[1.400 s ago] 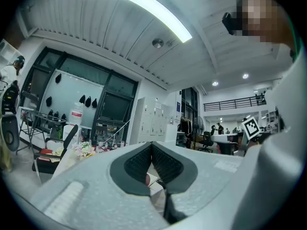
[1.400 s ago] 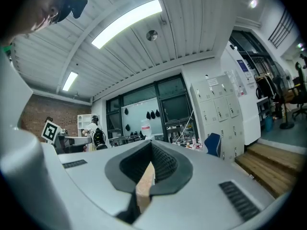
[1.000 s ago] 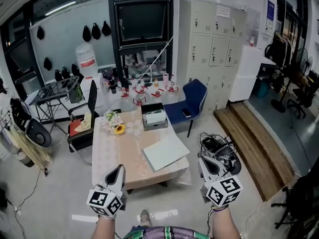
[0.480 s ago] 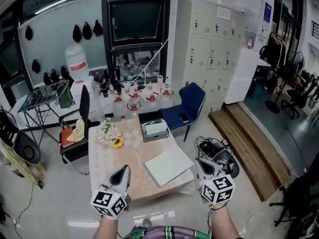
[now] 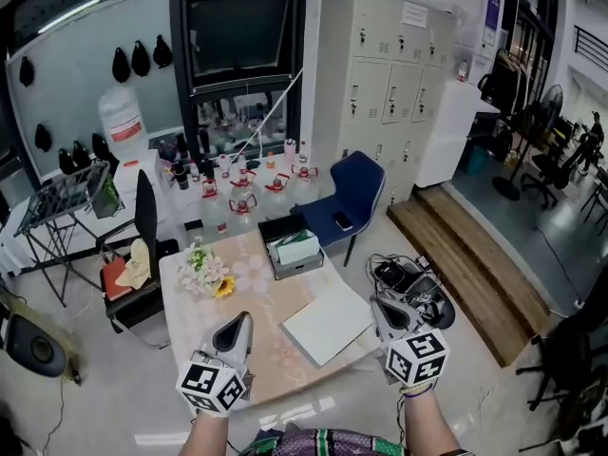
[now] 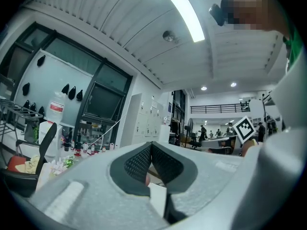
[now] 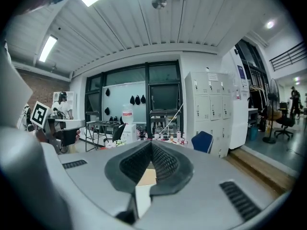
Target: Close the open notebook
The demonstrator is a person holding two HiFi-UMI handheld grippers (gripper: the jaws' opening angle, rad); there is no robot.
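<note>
With the pale, flat rectangular notebook (image 5: pixel 328 323) lying lower centre near the edge of the beige cloth-covered desk (image 5: pixel 190 288), the left gripper (image 5: pixel 241 319) and right gripper (image 5: pixel 382 307), fingers together and empty, might have shoved it off rather than lifted its cover

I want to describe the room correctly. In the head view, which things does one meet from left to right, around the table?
black chair → flowers → notebook → wooden platform

Pale greenish-white notebook (image 5: pixel 328 323), flat, turned askew, near the right front corner of the table (image 5: pixel 264 304).
</note>
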